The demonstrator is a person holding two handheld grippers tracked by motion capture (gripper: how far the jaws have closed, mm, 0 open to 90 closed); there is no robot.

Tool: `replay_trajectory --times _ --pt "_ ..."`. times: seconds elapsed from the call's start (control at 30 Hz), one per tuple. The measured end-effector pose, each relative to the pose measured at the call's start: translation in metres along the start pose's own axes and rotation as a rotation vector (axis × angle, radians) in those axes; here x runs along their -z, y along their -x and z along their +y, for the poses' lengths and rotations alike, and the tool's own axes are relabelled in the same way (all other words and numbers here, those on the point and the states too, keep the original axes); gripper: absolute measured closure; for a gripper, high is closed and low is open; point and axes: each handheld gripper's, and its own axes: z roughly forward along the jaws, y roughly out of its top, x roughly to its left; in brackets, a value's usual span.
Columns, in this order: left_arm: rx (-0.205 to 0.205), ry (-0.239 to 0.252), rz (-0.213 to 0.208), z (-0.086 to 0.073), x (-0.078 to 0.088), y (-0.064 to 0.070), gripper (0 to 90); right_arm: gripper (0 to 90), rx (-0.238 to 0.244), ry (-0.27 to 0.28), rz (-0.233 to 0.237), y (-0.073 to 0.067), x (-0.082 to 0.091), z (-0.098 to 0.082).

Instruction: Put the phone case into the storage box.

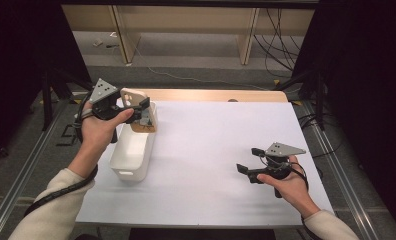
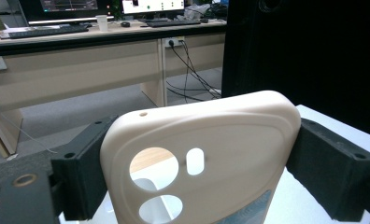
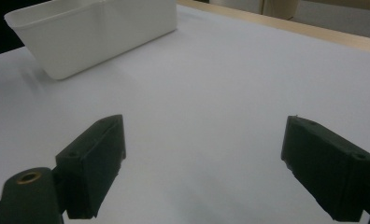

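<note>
**Phone case held above the white bin**

Nearest to us, at the lower right of the table (image 1: 196, 200), we see the right gripper (image 1: 249, 161) resting low over the white surface in the person's right hand (image 1: 286, 186). In the right gripper view its two black jaws stand wide apart, and between them there is only the bare white tabletop.

A little further, on the left side of the table, stands a white plastic bin (image 1: 133, 150), long and narrow, with its open side up. In the right gripper view the same bin (image 3: 94, 32) is at the far left, well apart from that gripper.

Over the far end of the bin we see the left gripper (image 1: 138, 111), carried by the left hand (image 1: 100, 131). It holds a beige phone case (image 1: 135, 100), which stands about upright. In the left gripper view the phone case (image 2: 230, 154) sits between the two jaws, and both pads press on its side edges; its round camera openings face us.

Beyond the table we see a grey floor, wooden desk legs and loose cables.
</note>
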Motion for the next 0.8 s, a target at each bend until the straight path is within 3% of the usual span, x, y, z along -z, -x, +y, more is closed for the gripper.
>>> replay_trajectory --times 0.8 --pt "-0.009 -0.014 0.036 -0.004 0.002 -0.014 12.6 14.7 0.0 -0.002 0.0 0.0 0.0 0.0"
